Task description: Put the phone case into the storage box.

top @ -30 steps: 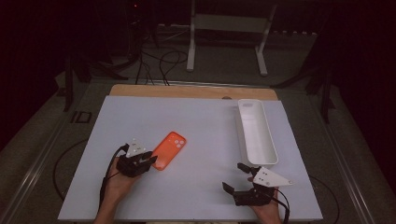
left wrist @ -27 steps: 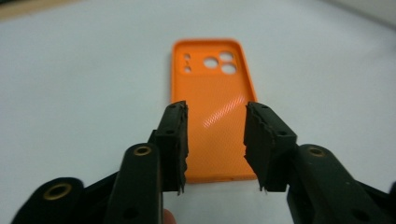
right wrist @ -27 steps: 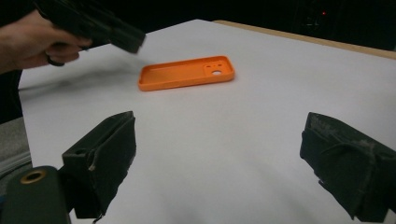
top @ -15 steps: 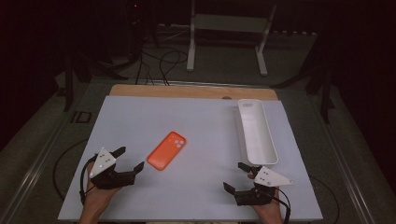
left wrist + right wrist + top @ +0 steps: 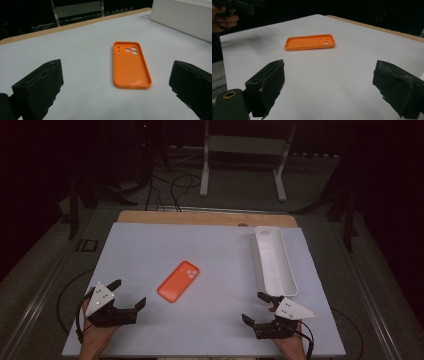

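Note:
An orange phone case (image 5: 179, 281) lies flat, hollow side up, on the white table top (image 5: 215, 245), left of centre. My left gripper (image 5: 129, 293) rests near the front left, a short way from the case, pointing at it. Its jaws have just been opening and stand wide with nothing between them. In the left gripper view the case (image 5: 131, 66) lies ahead, beyond the jaws. My right gripper (image 5: 254, 307) sits at the front right, open and empty. Far ahead of it lies the case (image 5: 309, 42).
A long white tray (image 5: 274, 262) stands along the right side, its near end just beyond my right gripper. A wooden strip (image 5: 200, 217) borders the far edge. Metal stand legs and cables lie on the dark floor behind.
My left gripper has let go of the orange case, opened wide and drawn back left toward the front edge. The case has stayed put. My right gripper has not moved.

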Demonstrator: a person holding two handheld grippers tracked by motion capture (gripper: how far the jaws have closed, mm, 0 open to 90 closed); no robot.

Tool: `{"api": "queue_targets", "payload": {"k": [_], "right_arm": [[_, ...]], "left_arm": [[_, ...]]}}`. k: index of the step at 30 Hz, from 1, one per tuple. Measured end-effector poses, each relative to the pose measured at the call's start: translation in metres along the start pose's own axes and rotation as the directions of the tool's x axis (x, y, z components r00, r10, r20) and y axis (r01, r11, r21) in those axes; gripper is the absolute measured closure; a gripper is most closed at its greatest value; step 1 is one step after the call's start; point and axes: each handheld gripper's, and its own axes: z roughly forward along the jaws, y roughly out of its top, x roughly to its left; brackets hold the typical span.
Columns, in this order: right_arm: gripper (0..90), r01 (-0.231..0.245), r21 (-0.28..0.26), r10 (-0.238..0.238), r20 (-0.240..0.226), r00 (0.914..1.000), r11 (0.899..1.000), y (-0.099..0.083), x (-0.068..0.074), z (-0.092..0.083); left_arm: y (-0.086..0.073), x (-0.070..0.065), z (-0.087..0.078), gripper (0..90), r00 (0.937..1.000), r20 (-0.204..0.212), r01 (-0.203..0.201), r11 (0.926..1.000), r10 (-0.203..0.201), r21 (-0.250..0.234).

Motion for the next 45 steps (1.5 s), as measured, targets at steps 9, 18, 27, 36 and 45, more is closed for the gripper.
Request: {"api": "queue_targets", "payload": {"k": [9,18,27,36,45], "right_arm": [[10.5,-0.007,0.006,0.007,0.007,1.0000,1.000,-0.001,-0.001,-0.002],[10.5,-0.028,-0.007,0.028,0.012,0.9995,1.000,-0.001,-0.004,-0.002],[10.5,-0.016,0.007,0.016,0.018,0.9997,1.000,-0.001,-0.007,0.001],[10.5,-0.025,0.003,0.024,0.024,0.9994,1.000,-0.002,-0.002,-0.003],[10.5,-0.029,0.004,0.029,0.027,0.9992,1.000,-0.003,-0.001,-0.002]], "left_arm": [[-0.008,0.004,0.006,0.0,0.9996,-0.025,0.011,0.9991,-0.010,0.041],[0.005,0.001,0.015,0.0,1.0000,0.001,0.000,0.9957,0.000,0.093],[0.022,-0.010,0.034,0.0,0.9977,0.014,-0.068,0.9749,0.066,0.212],[0.037,-0.011,0.050,0.0,0.9977,0.032,-0.066,0.9622,0.060,0.264],[0.043,-0.010,0.071,0.1,0.9986,0.017,-0.054,0.9422,0.051,0.331]]}}
